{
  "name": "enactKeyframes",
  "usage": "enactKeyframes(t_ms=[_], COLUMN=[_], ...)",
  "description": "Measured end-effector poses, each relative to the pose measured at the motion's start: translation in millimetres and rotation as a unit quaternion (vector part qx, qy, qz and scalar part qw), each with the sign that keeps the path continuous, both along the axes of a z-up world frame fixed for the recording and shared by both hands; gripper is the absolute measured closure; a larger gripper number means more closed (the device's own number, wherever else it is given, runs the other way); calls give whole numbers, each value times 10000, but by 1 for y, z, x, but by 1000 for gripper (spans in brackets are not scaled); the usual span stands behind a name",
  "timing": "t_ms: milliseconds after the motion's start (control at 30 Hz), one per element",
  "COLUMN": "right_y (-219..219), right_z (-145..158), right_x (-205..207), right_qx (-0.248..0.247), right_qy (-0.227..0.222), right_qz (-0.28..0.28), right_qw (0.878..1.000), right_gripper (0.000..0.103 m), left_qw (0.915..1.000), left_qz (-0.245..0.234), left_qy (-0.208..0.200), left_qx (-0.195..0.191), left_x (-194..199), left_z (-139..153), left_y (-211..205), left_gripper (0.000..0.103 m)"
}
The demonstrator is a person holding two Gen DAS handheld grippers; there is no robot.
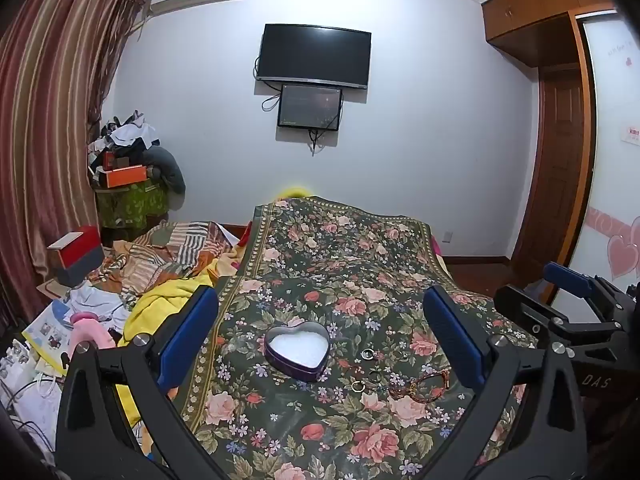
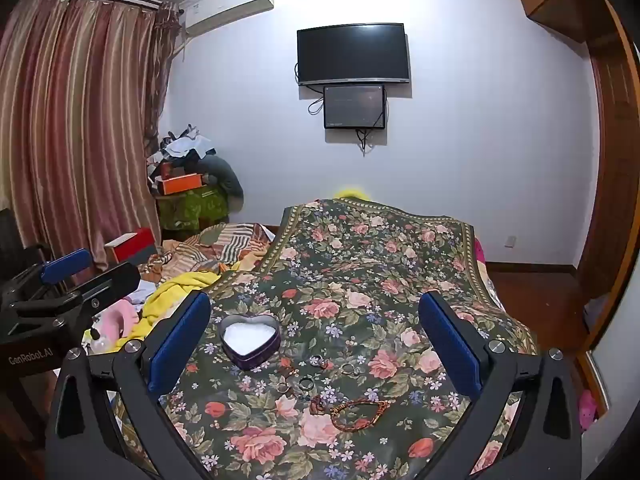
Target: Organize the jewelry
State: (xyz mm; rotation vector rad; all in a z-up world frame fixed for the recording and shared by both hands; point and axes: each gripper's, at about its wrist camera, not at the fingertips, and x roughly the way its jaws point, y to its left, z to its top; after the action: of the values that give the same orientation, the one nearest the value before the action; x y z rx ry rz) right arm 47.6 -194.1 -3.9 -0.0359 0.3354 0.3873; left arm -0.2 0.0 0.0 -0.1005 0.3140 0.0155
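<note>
A purple heart-shaped tin with white lining lies open on the floral cloth; it also shows in the right wrist view. Several small rings lie scattered to its right. A reddish-brown beaded bracelet lies further right, nearest the front. My left gripper is open and empty, held above the tin. My right gripper is open and empty, held above the rings and bracelet. Each gripper shows at the edge of the other's view.
The floral cloth covers a raised surface reaching back toward the wall. To the left lie a yellow blanket, striped bedding, boxes and clutter. A wooden door and wardrobe stand on the right.
</note>
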Motion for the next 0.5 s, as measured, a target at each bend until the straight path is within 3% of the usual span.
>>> enactKeyframes(t_ms=[500], right_y=[-1], right_z=[1], right_x=[0], right_qx=[18], right_qy=[21], right_qz=[-3], right_qw=[10000], right_gripper=[0], left_qw=[10000], left_qz=[-12], left_qy=[18], left_qx=[-30], left_x=[3], left_z=[2], left_y=[2], left_gripper=[0])
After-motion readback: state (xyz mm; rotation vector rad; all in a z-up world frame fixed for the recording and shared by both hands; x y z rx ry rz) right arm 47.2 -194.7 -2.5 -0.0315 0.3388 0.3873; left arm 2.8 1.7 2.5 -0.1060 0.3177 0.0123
